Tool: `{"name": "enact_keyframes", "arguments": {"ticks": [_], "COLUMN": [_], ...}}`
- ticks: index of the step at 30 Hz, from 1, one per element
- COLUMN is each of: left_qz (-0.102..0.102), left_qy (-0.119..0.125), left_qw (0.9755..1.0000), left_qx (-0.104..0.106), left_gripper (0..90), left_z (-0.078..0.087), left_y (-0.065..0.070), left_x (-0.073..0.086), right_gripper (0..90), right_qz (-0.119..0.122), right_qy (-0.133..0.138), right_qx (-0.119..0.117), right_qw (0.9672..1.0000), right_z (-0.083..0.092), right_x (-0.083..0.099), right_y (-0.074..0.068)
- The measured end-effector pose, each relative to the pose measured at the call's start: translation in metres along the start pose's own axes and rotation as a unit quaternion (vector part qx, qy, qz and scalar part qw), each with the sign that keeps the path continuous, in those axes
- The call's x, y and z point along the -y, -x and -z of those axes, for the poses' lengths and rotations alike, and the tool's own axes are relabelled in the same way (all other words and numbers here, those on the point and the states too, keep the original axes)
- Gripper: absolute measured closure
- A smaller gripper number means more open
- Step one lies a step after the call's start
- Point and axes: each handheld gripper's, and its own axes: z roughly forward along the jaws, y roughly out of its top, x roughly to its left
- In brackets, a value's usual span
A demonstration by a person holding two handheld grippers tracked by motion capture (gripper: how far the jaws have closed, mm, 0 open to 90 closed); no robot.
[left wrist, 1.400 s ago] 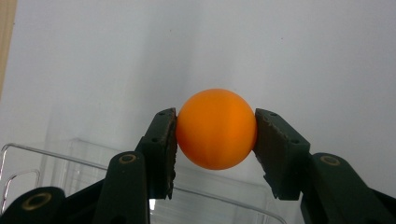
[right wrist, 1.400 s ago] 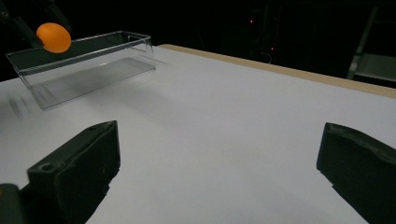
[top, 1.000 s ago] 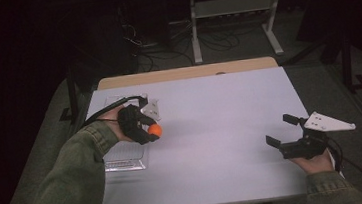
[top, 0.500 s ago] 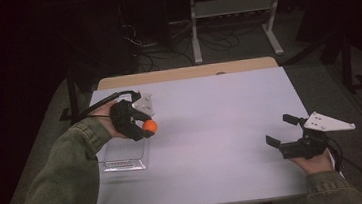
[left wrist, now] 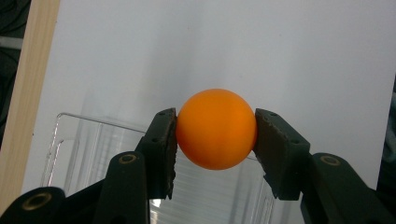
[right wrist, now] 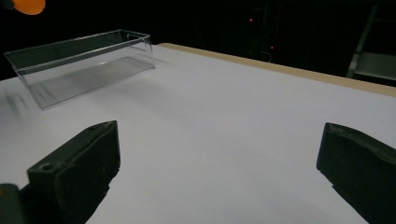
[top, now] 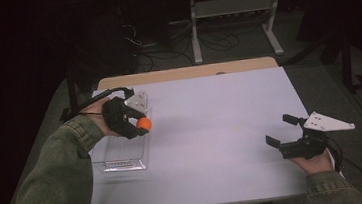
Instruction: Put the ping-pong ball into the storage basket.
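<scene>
- Nearest the person, at the near right part of the white-topped rectangular table, the right gripper sits in the person's right hand, well apart from the clear plastic rectangular tray. Its two black jaws stand wide apart with nothing between them; in the right gripper view the bare white tabletop shows in the gap.
- A grey three-cornered plate tops the right gripper, and a dark cable trails from it toward the table's near right corner.
- The clear plastic rectangular tray lies flat on the table's left side, long side running away from the person. In the right gripper view the tray shows across the table, its ribbed floor visible through the walls.
- Above the far part of the tray, the left gripper, held by the left hand in an olive-green sleeve, is clamped on a small smooth orange ball.
- In the left gripper view the orange ball is pinched at its two sides by the black jaw pads, with the tray below and behind it.
- Whether the ball hangs inside the tray's rim line or just over its right wall, I cannot tell.
- Beyond the tray, a light wooden strip edges the table's far side.
</scene>
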Motion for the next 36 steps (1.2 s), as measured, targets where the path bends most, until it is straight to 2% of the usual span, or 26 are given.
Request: {"name": "enact_keyframes", "arguments": {"ticks": [4, 22, 27, 36], "left_qz": [0.003, 0.020, 0.019, 0.029], "left_qy": [0.005, -0.020, -0.034, -0.040], "left_qw": [1.0000, 0.9996, 0.9993, 0.9987], "left_qx": [-0.002, -0.003, 0.001, 0.007], "left_gripper": [50.7, 50.7, 50.7, 50.7], "left_z": [0.003, 0.006, 0.005, 0.007], "left_y": [0.000, 0.001, 0.002, 0.001], "left_x": [0.004, 0.028, 0.032, 0.040], "right_gripper": [0.0, 0.0, 0.0, 0.0], "right_qz": [0.001, 0.001, 0.002, 0.000], "right_qy": [0.001, 0.000, 0.000, 0.000], "right_qx": [0.000, 0.000, 0.000, 0.000], "right_qw": [1.0000, 1.0000, 1.0000, 1.0000], "right_z": [0.000, 0.000, 0.000, 0.001], "right_x": [0.000, 0.000, 0.000, 0.000], "right_y": [0.000, 0.000, 0.000, 0.000]}}
